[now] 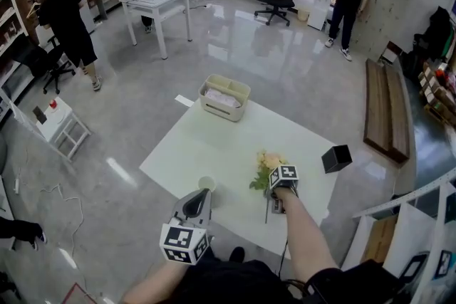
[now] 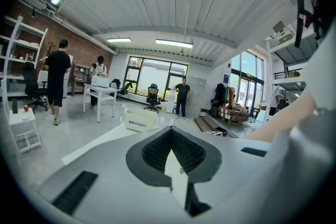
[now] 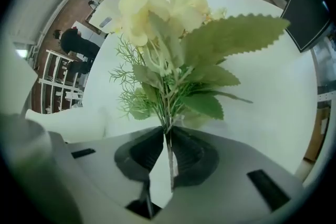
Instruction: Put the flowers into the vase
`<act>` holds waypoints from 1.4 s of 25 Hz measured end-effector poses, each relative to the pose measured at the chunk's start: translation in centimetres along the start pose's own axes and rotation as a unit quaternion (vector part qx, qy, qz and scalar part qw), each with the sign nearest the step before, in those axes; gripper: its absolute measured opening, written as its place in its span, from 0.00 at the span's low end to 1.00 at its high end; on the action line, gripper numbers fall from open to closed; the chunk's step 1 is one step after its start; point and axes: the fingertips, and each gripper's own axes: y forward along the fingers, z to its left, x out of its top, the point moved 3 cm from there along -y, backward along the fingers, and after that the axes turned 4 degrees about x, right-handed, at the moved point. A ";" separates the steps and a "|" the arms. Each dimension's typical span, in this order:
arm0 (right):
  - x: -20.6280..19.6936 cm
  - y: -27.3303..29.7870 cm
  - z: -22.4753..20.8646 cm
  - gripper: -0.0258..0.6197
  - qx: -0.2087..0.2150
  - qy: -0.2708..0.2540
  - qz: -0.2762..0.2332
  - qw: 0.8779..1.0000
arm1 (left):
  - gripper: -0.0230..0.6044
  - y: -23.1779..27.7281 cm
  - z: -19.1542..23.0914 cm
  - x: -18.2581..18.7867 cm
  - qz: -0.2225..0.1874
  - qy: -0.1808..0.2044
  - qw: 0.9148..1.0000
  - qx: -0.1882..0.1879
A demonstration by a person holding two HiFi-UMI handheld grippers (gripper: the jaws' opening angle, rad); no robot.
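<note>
Your right claw point(image 3: 167, 131) is clamped on the stem of the flowers point(image 3: 168, 34) by the bench's point(image 1: 214, 146) near edge, and your left claw point(image 2: 170, 130) is closed on nothing.

The flowers point(image 3: 157, 2) are pale yellow with green leaves point(image 3: 231, 34), the table point(image 1: 214, 153) white (marker cube point(image 1: 184, 244): black-and-white squares).

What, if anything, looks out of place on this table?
Nothing is spilled or broken. The flowers lie flat on the white table rather than standing upright, with the right gripper closed on their stem.
</note>
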 end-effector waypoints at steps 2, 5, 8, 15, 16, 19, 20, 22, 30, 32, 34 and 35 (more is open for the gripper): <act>0.0 0.1 0.2 0.12 0.006 0.006 0.003 1.000 | 0.04 0.1 0.2 -0.1 0.001 0.000 1.000 0.000; 0.0 0.2 0.5 0.10 0.011 0.007 0.004 1.000 | 0.04 0.2 0.4 -0.1 0.002 0.000 1.000 -0.003; 0.6 -0.3 0.7 0.10 0.013 0.004 -0.023 1.000 | 0.04 0.5 0.3 0.1 0.000 0.001 1.000 -0.008; 3.7 -6.8 3.4 0.09 -0.010 -0.101 -0.234 0.967 | 0.04 0.9 -0.2 0.3 -0.003 0.003 1.000 -0.021; 4.0 -8.3 4.3 0.09 -0.005 -0.118 -0.279 0.953 | 0.04 0.9 -0.2 0.4 -0.003 0.004 1.000 -0.022; 4.2 -13.5 7.2 0.09 -0.021 -0.200 -0.422 0.884 | 0.04 1.2 -0.6 0.7 -0.006 0.006 1.000 -0.027; 4.0 -15.1 8.1 0.09 -0.035 -0.228 -0.462 0.857 | 0.04 1.3 -0.7 0.8 -0.007 0.007 1.000 -0.029; 2.9 -17.9 9.8 0.09 -0.057 -0.270 -0.523 0.806 | 0.04 1.5 -0.8 0.8 -0.008 0.009 0.999 -0.032; -1.4 -21.8 12.0 0.09 -0.061 -0.318 -0.601 0.731 | 0.04 1.8 -1.5 1.2 -0.013 0.014 0.999 -0.037; -1.5 -21.9 11.9 0.09 -0.061 -0.318 -0.600 0.732 | 0.04 1.8 -1.7 1.4 -0.016 0.015 0.999 -0.037; -1.6 -22.1 12.1 0.09 -0.061 -0.322 -0.601 0.729 | 0.04 1.8 -1.8 1.5 -0.019 0.015 0.999 -0.037; -1.5 -22.2 12.5 0.09 -0.060 -0.327 -0.602 0.726 | 0.04 1.9 -1.8 1.4 -0.019 0.014 0.999 -0.036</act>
